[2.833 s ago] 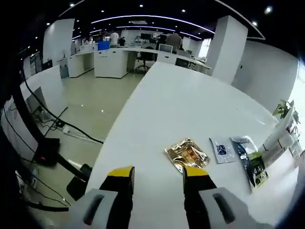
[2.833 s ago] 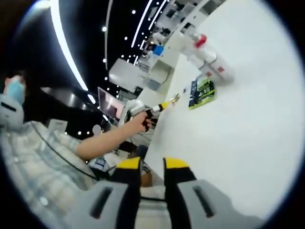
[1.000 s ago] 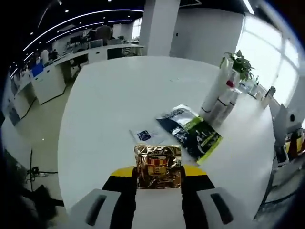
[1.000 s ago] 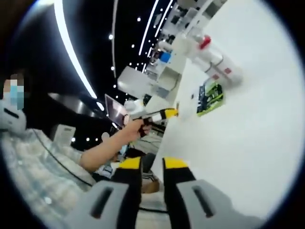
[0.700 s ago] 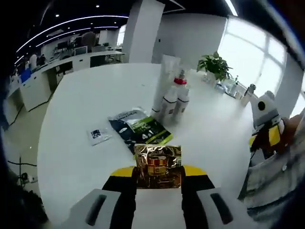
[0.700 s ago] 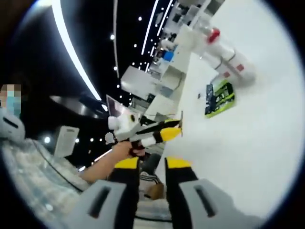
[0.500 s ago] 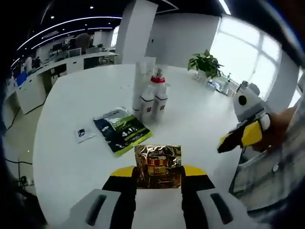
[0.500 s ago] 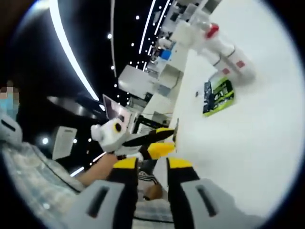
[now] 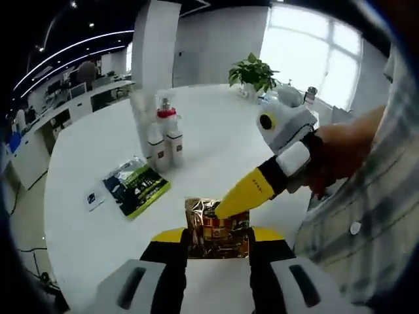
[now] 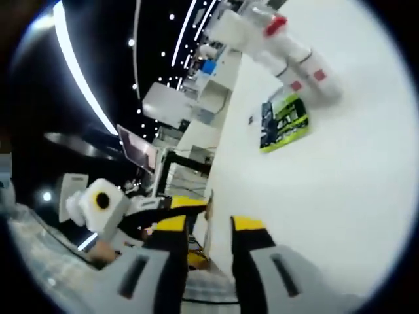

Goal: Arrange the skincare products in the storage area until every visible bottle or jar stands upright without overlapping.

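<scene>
My left gripper (image 9: 217, 237) is shut on a crinkled gold sachet (image 9: 217, 221), held above the white table (image 9: 222, 137). My right gripper (image 9: 229, 206), held by a hand, reaches in from the right, one yellow fingertip against the sachet's top edge. In the right gripper view my right gripper (image 10: 208, 230) stands open, the sachet's thin edge (image 10: 209, 208) showing in the gap; the left gripper (image 10: 171, 204) sits just left of it. White bottles (image 9: 163, 134), one red-capped, stand upright in a cluster. A green-black sachet (image 9: 136, 188) and a small white sachet (image 9: 93, 198) lie flat in front of them.
A potted plant (image 9: 252, 70) stands at the table's far side. The person's checked sleeve (image 9: 366, 216) fills the right. The bottles (image 10: 285, 42) and the green-black sachet (image 10: 283, 123) lie ahead of the right gripper, with bare table (image 10: 340, 203) around them.
The left gripper closed on the gold sachet, lifted it and swung right. The right gripper has come up to the sachet and its jaws have spread slightly around the edge.
</scene>
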`<state>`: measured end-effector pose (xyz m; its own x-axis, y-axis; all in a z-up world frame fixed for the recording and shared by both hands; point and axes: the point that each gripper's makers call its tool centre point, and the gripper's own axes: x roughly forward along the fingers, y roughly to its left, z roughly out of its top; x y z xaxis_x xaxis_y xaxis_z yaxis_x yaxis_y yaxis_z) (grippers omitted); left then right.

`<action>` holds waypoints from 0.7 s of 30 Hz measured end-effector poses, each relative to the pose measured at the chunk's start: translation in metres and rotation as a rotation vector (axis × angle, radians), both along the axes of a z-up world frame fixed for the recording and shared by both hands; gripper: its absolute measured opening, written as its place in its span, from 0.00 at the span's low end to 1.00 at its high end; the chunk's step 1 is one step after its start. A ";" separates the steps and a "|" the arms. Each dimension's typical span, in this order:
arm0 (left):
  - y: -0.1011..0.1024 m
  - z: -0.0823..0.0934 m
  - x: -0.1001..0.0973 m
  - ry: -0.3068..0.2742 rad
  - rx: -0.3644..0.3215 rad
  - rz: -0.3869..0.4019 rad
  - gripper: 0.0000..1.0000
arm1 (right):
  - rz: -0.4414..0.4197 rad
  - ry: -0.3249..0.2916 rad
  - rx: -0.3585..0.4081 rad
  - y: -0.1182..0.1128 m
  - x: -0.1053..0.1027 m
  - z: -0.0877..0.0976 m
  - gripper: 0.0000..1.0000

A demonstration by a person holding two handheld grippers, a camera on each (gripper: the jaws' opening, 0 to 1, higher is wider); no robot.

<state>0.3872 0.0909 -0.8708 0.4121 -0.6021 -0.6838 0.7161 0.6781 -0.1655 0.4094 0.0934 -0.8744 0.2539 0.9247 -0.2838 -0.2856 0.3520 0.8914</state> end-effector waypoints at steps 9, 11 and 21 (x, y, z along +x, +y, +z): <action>-0.006 0.002 -0.006 0.025 -0.053 0.000 0.41 | 0.047 0.030 0.020 0.002 -0.006 0.005 0.00; -0.006 0.002 -0.008 0.062 -0.099 0.012 0.43 | 0.059 0.023 0.023 0.001 -0.007 0.007 0.00; -0.011 0.013 -0.032 0.357 -0.551 0.102 0.28 | 0.195 -0.027 0.136 -0.005 -0.027 0.032 0.00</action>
<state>0.3553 0.0801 -0.8574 0.2908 -0.8729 -0.3918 0.4898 0.4876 -0.7227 0.3819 0.0880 -0.8426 0.0726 0.9862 -0.1486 -0.3604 0.1648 0.9181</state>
